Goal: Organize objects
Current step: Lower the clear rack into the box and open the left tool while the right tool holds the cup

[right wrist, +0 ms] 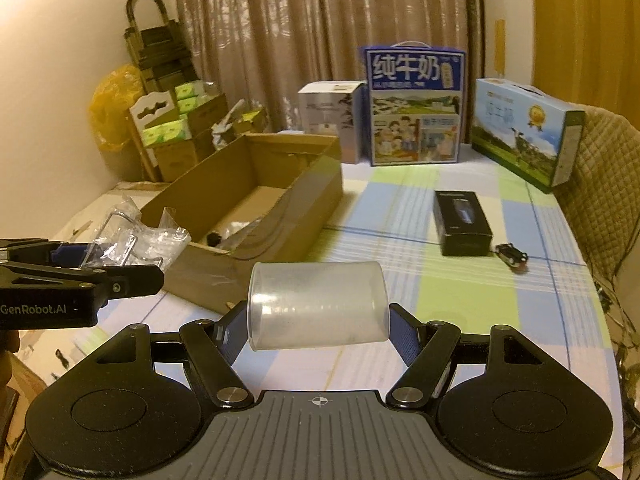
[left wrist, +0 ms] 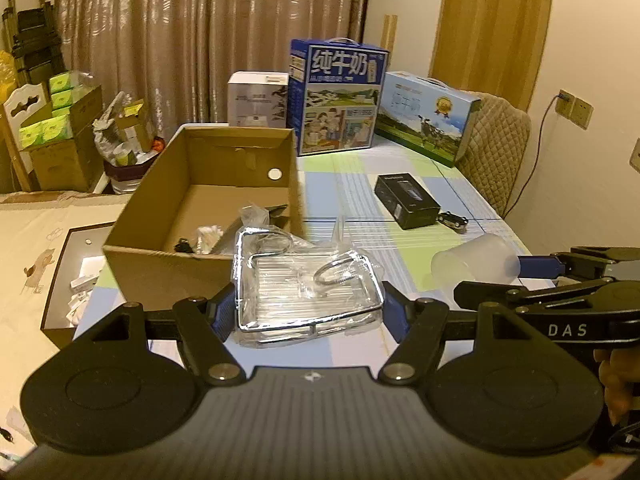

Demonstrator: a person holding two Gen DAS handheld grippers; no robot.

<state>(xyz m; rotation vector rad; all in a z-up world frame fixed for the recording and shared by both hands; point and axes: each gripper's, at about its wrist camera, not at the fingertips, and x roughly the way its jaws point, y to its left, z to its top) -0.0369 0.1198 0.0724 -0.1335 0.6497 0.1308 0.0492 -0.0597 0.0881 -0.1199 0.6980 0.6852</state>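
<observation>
With my left gripper [left wrist: 308,312] clamped on the bagged wire rack [left wrist: 306,292] and my right gripper [right wrist: 318,330] squeezing the frosted cup [right wrist: 318,306] sideways — both held above the table near the cardboard box [left wrist: 208,200] — I'd lower each in gently, rack first.

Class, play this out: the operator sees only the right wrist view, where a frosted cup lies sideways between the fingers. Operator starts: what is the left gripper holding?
Observer: The left gripper is shut on a chrome wire rack wrapped in clear plastic.
Operator: Anything on the cardboard box's inner wall?
Observer: A small white round disc on the cardboard box's far inner wall.
Operator: What lies left of the box?
Observer: A dark tray holding white items, lower than the tabletop.
</observation>
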